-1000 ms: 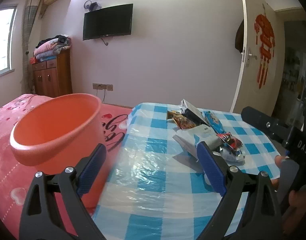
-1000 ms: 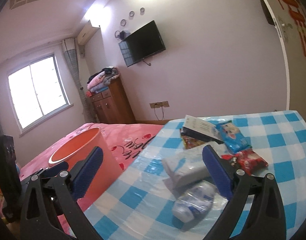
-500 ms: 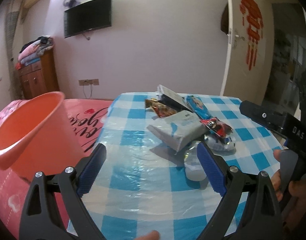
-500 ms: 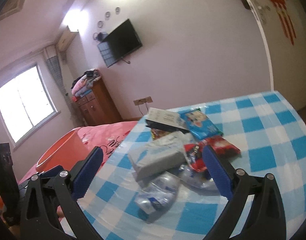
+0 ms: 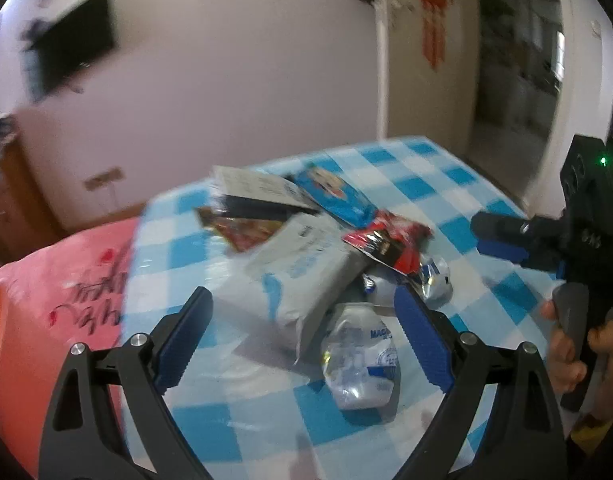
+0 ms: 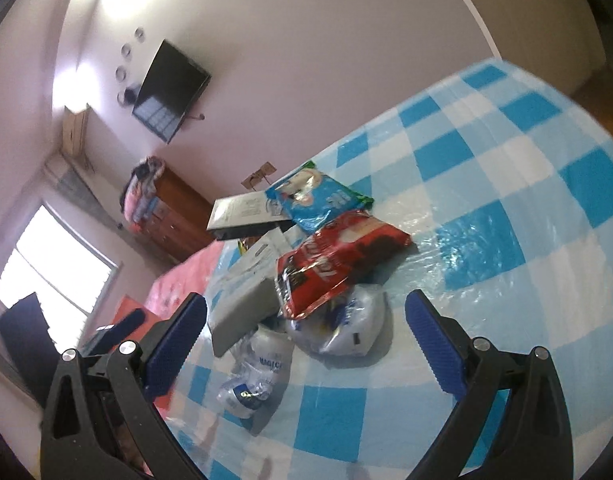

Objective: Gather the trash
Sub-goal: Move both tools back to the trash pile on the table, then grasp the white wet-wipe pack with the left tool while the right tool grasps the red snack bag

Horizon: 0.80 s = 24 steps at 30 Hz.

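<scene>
Trash lies heaped mid-table (image 5: pixel 446 184), a crushed bottle (image 5: pixel 358 364) nearest. Left gripper (image 5: pixel 302 336) and right gripper (image 6: pixel 306 336) both hover spread wide and empty, seemingly so either could straddle the pile's near edge.

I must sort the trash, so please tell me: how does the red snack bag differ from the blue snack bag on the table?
The red snack bag lies on top of the pile, crumpled and tilted; the blue snack bag lies flatter, at the far edge. The red snack bag is nearer to both cameras; the blue one is farther. Both are shiny wrappers on the checked tablecloth.
</scene>
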Each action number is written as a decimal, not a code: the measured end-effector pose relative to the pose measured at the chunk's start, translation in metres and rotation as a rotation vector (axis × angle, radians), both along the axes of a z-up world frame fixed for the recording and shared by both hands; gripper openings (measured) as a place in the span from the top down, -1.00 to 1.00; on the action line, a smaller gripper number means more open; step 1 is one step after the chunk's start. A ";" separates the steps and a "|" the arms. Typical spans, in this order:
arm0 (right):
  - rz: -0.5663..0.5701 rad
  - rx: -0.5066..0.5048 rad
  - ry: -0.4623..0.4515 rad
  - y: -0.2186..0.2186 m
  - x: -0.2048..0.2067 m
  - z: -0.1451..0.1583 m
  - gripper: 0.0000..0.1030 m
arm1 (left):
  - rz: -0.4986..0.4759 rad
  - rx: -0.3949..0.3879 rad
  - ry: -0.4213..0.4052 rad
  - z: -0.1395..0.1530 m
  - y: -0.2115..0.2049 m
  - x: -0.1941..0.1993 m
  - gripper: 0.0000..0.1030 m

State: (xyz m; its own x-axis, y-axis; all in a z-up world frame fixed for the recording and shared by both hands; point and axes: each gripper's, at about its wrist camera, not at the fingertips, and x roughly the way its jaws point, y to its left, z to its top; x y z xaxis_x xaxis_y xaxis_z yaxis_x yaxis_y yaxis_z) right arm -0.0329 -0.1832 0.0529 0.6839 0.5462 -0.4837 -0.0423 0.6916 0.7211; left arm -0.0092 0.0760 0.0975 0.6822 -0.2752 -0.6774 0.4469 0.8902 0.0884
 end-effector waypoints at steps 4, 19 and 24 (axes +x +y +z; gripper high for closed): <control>0.015 0.102 0.034 -0.013 0.010 -0.010 -0.91 | -0.077 0.059 0.055 -0.009 -0.013 0.029 -0.79; 0.077 0.126 0.065 -0.006 0.036 -0.017 -0.90 | -0.206 0.269 0.197 -0.049 -0.041 0.093 -0.79; 0.070 0.111 0.061 -0.011 0.037 -0.018 -0.90 | -0.206 0.280 0.217 -0.060 -0.047 0.095 -0.72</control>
